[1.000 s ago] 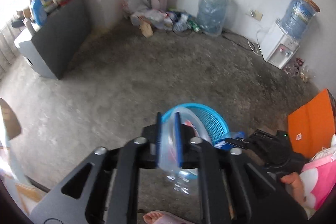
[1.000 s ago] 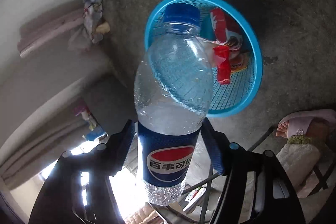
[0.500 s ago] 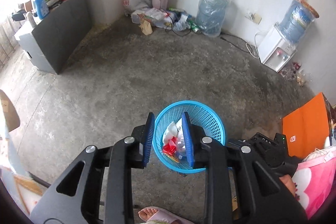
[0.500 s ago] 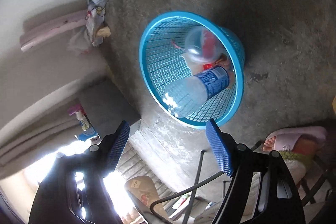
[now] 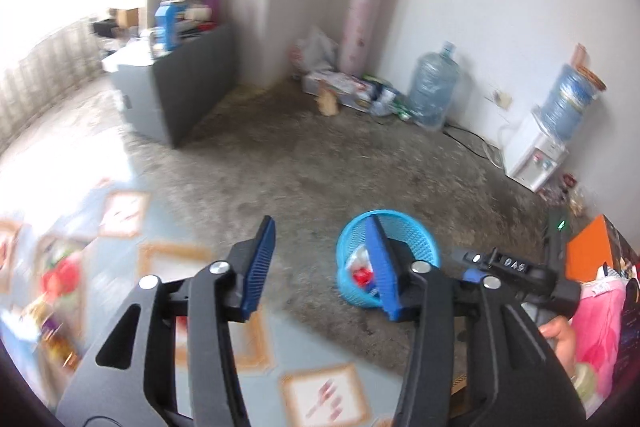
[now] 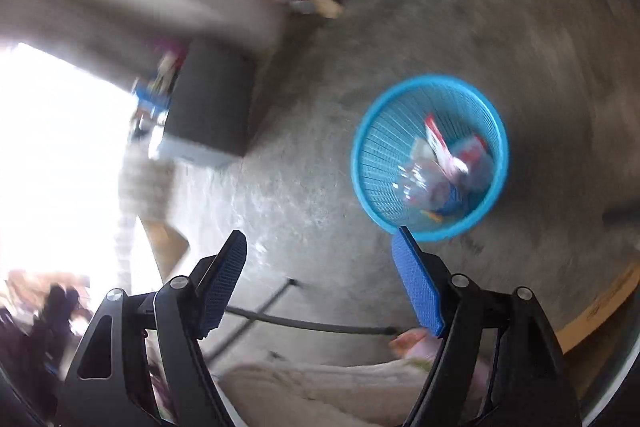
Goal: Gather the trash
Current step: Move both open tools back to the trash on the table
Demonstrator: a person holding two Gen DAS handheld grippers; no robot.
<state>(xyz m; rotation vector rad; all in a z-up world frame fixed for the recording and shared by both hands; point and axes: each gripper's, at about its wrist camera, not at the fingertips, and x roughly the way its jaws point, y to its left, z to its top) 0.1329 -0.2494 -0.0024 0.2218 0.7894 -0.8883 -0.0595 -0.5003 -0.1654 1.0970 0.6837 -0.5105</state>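
Left gripper: jaws opening, blue pads apart, nothing between them; bare floor shows in the gap.
Right gripper: jaws wide, nothing between the pads; it also appears at the right of the left wrist view, held by a hand.
Basket: blue mesh, upright on the concrete floor, far of both grippers; in the left wrist view the left gripper's right pad covers part of it.
Trash: inside the basket; a clear plastic bottle with a blue label, plus red-and-white wrappers. Label wording too blurred to read.
Table: near left, light blue cloth with framed square motifs; blurred items, including something red, lie at its left end. No lettering legible.
Cabinet: dark grey, far left, with a blue carton and other containers on top; printing unreadable.
Far wall, left to right: pink roll standing in the corner, heap of bags and packets at its foot, large water jug on the floor, white dispenser carrying a second jug with a blue label, wording not legible.
Orange board: far right, beside the right gripper.
Readable writing: white characters on the right gripper's body, seen reversed, not certain.
Image quality: right wrist view heavily motion-blurred.
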